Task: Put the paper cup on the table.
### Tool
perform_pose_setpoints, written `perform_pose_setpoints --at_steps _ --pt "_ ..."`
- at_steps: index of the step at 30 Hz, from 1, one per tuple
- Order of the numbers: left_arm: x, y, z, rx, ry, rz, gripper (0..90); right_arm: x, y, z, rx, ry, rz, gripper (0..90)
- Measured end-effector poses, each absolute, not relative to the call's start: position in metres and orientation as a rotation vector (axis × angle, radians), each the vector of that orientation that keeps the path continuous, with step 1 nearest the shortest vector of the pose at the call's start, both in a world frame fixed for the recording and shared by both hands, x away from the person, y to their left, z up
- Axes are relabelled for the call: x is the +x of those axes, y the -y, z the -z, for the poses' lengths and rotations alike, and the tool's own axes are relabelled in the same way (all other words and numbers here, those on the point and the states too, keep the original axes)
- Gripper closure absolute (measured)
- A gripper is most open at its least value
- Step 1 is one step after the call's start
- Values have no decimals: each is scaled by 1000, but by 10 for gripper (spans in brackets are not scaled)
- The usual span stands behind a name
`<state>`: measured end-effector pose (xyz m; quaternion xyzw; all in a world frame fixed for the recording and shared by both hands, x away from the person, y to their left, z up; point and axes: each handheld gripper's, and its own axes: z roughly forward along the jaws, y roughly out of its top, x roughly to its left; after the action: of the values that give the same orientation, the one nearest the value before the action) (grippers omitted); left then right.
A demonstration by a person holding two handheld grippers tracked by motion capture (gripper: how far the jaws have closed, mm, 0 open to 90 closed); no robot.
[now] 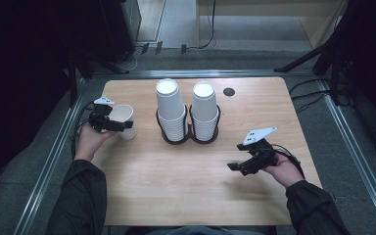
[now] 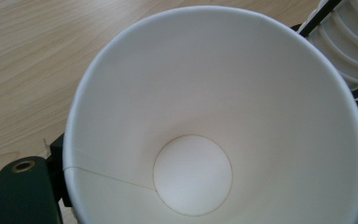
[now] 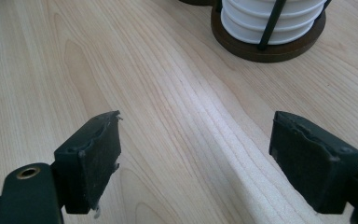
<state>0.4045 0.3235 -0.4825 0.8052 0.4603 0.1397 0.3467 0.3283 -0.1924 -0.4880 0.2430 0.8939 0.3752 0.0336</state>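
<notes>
— Where is the paper cup [image 1: 123, 120] held?
— It is pinched in the left gripper [image 1: 108, 124], left of the two cup stacks [image 1: 188, 111], mouth tilted toward the person.
— And the right gripper [image 1: 240, 166]?
— Jaws are spread over bare table [image 1: 176, 181], farther from the cup.

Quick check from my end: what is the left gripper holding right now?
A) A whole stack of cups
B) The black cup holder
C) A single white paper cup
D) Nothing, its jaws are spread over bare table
C: the left gripper is closed on a single white paper cup at the table's left side, apart from the two cup stacks in the holder; the left gripper view looks straight into the cup's open mouth.
</notes>
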Motion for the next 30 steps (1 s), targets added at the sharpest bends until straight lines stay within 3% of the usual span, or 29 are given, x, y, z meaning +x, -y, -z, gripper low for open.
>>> perform_pose_setpoints --at_steps 13,20,30 --pt "405 -327 482 2054 -1219 -309 93 329 191 489 720 -2760 -1135 165" --pt "406 -327 481 2034 -1251 -255 30 329 190 490 708 -2769 -1127 165" --pt "402 -328 473 2056 -1288 -264 12 330 187 490 696 -2776 -1122 164"
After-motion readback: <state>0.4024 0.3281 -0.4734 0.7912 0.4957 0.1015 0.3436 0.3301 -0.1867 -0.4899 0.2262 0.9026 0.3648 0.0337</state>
